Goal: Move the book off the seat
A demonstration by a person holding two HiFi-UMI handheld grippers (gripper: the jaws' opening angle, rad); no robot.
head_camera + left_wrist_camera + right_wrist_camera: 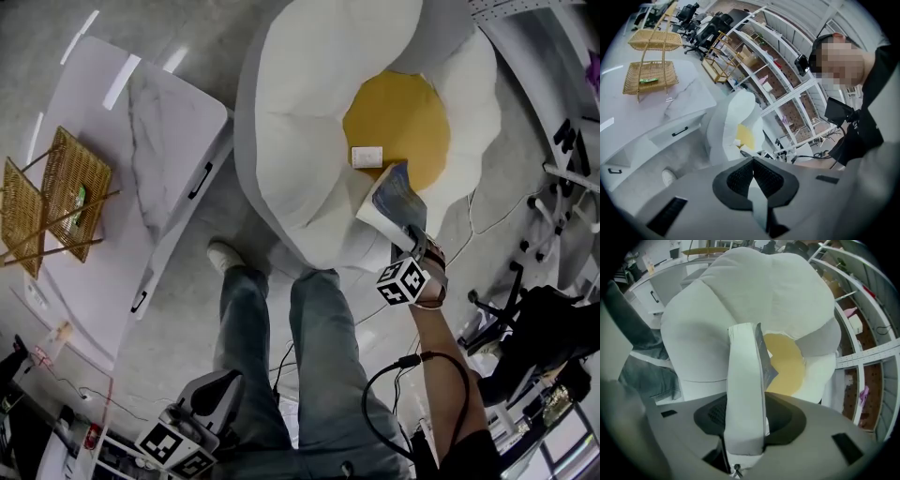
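One book [395, 198], clamped at its near end in your right hand-held gripper [413, 241], slants over the seat's [300, 141] front rim, long axis pointing away from you; your left hand-held gripper [752, 163], closed and empty, is farther off.

White egg-shaped seat [300, 112], small white card [367, 157] on its yellow centre; marbled table [164, 131] with wicker rack [66, 187].

The big soft seat [300, 141] fills the middle. The book [396, 197] sticks up at its front edge, next to the yellow middle [398, 117], where a small white card [367, 157] lies. The floor [187, 319] between the seat and the worktop [169, 141] is open, but the person's legs [248, 319] stand there. Baskets [70, 183] fill the worktop's left end. Black chairs [553, 328] and shelves [525, 28] crowd the right side.
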